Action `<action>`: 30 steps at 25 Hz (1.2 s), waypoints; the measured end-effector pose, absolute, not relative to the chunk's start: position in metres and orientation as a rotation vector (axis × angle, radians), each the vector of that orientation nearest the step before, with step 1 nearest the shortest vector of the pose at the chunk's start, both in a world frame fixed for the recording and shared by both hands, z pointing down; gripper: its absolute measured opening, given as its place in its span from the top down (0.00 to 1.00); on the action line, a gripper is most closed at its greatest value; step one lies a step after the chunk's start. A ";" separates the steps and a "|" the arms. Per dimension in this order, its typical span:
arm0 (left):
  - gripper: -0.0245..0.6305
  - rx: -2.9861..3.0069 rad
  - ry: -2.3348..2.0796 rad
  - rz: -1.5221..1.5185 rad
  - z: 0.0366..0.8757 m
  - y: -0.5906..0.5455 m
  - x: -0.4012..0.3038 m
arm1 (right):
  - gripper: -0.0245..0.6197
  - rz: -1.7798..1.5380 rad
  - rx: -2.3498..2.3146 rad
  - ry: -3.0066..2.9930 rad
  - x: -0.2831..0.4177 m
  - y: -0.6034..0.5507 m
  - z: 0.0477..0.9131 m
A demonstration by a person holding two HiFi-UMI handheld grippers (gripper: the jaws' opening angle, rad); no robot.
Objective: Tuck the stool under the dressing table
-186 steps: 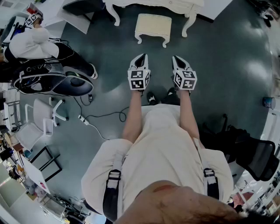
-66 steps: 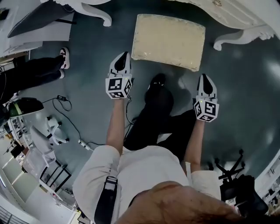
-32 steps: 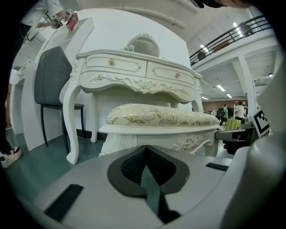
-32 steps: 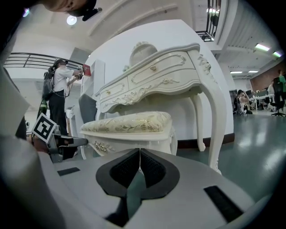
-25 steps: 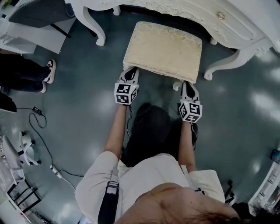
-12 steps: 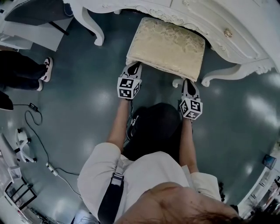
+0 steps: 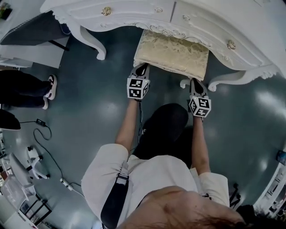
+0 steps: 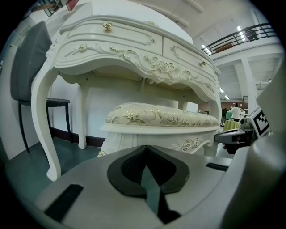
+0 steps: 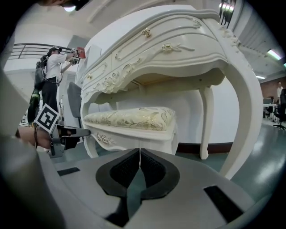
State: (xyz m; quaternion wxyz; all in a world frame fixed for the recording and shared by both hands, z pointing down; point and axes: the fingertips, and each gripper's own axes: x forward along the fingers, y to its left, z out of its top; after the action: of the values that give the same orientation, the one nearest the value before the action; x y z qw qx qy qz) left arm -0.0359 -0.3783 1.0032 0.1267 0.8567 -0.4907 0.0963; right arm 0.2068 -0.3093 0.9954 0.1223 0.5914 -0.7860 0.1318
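Inspecting from the left: the left tool (image 7: 142,68) has its jaws shut tip to tip on nothing, and that closed tip appears to touch the near left corner of the stool (image 7: 172,54). The stool stands on the floor (image 7: 89,112), its far edge already below the front of the dressing table (image 7: 134,11) and its near part projecting towards the person. The right tool (image 7: 195,82) is likewise closed and empty, set at the near right corner beside the stool's front leg. Recommendation: push with both tools evenly against the frame rather than the cushion, holding a straight line between the curved table legs. The right table leg (image 7: 232,79) lies near and risks a snag.
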 end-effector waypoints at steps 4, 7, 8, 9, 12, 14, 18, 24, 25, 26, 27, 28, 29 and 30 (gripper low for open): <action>0.94 2.516 -1.407 0.323 1.005 -0.399 -0.031 | 0.89 0.379 1.747 -2.242 0.211 -0.328 0.997; 0.94 2.518 -1.376 0.346 1.006 -0.414 -0.026 | 0.89 0.406 1.776 -2.209 0.215 -0.341 0.997; 0.94 2.517 -1.364 0.355 1.006 -0.419 -0.024 | 0.89 0.417 1.788 -2.200 0.216 -0.345 0.997; 0.94 2.513 -1.353 0.361 1.005 -0.423 -0.022 | 0.89 0.427 1.799 -2.193 0.218 -0.349 0.996; 0.94 2.500 -1.336 0.380 1.004 -0.438 -0.019 | 0.89 0.448 1.816 -2.171 0.220 -0.362 0.995; 0.94 2.496 -1.333 0.392 1.005 -0.446 -0.020 | 0.89 0.456 1.818 -2.158 0.218 -0.369 0.996; 0.94 2.507 -1.314 0.391 1.005 -0.462 -0.016 | 0.89 0.441 1.840 -2.146 0.221 -0.383 0.995; 0.94 2.511 -1.318 0.369 1.005 -0.481 -0.013 | 0.89 0.412 1.894 -2.146 0.222 -0.398 0.995; 0.94 2.512 -1.321 0.366 1.005 -0.485 -0.013 | 0.89 0.409 1.902 -2.148 0.222 -0.400 0.995; 0.94 2.514 -1.324 0.366 1.005 -0.488 -0.013 | 0.89 0.406 1.910 -2.149 0.223 -0.403 0.995; 0.94 2.514 -1.325 0.367 1.005 -0.491 -0.012 | 0.89 0.404 1.917 -2.147 0.223 -0.405 0.995; 0.94 2.515 -1.324 0.368 1.006 -0.494 -0.011 | 0.89 0.404 1.925 -2.144 0.224 -0.408 0.995; 0.94 2.514 -1.322 0.370 1.006 -0.496 -0.010 | 0.89 0.405 1.933 -2.140 0.225 -0.410 0.995; 0.94 2.514 -1.319 0.370 1.006 -0.499 -0.009 | 0.89 0.408 1.942 -2.136 0.226 -0.413 0.995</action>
State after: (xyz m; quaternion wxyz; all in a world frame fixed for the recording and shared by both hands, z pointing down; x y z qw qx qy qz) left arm -0.0091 -0.4991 1.0059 0.1388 0.8696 -0.4562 0.1281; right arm 0.2260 -0.4127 0.9955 0.1128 0.6619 -0.7279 0.1390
